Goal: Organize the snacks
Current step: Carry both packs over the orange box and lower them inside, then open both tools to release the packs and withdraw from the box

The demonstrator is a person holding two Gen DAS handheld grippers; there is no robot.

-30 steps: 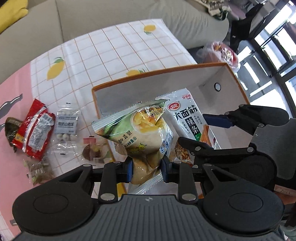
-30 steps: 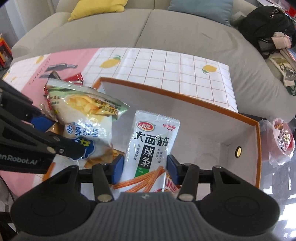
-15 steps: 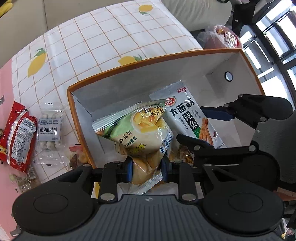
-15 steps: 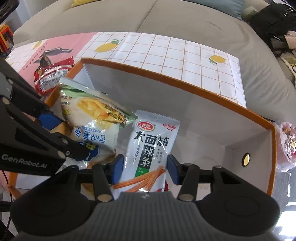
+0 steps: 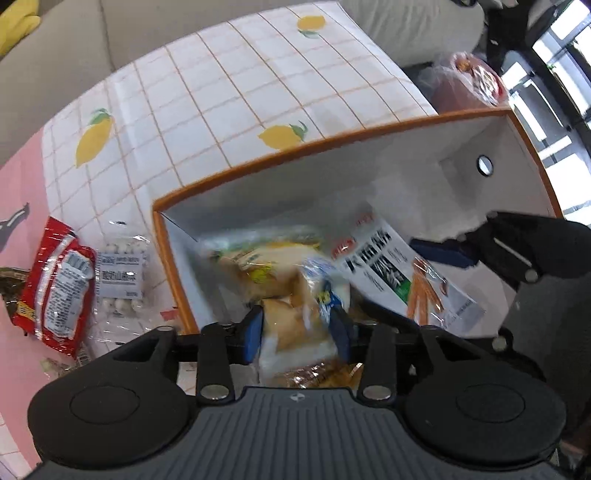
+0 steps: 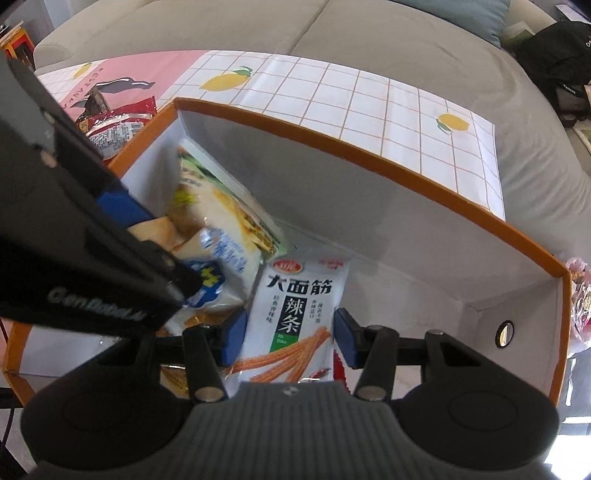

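Note:
An orange-rimmed white box (image 5: 332, 142) (image 6: 369, 146) stands on the table. My left gripper (image 5: 297, 330) is low inside it, jaws wider than before around a yellow-green chip bag (image 5: 280, 280) (image 6: 218, 218) that tips forward into the box. My right gripper (image 6: 288, 334) is also inside, jaws spread around a white spicy-strip packet (image 6: 299, 310) (image 5: 402, 273). Whether either packet is still clamped is unclear.
Left of the box lie a red packet (image 5: 55, 284) (image 6: 114, 125) and a clear bag of white balls (image 5: 120, 277) on the lemon-print cloth (image 5: 221, 92). A sofa (image 6: 332, 29) runs behind; a red plastic bag (image 5: 469, 81) lies beyond the box.
Both grippers have sunk deeper into the box. The jaws of both have spread apart, and the chip bag has tipped forward and down.

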